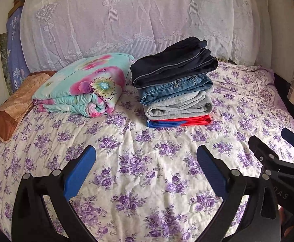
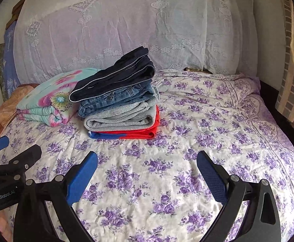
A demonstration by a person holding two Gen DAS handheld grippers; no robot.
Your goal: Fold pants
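A stack of folded pants [image 1: 177, 84] sits on the far half of the bed, just right of a folded floral quilt [image 1: 82, 84]. Counted from the top, there are four garments: dark navy pants with pale piping [image 1: 173, 66], blue jeans [image 1: 177, 89], grey sweatpants [image 1: 179, 105], and a red-and-blue pair [image 1: 181, 121] at the bottom. All four lie squared and folded, with edges roughly in line. No unfolded pants show anywhere on the purple-flowered bedspread [image 1: 147, 171].

The left gripper [image 1: 145, 169] hovers over the bare spread in front of the stack, its two blue pads spread wide apart with nothing between them. The right gripper [image 2: 147, 171] hovers just beside it, likewise wide open and empty. Both are well apart from the clothes.

Judged from this, the folding looks finished, or the moment falls between garments. If another pair is to be folded, it must first be brought in from outside these views and laid flat on the open stretch of bedspread in front of the stack.

Beyond the quilt there is one brown pillow [image 1: 11, 111] at the left edge, and a white lace cover [image 1: 136, 20] is draped along the head of the bed.
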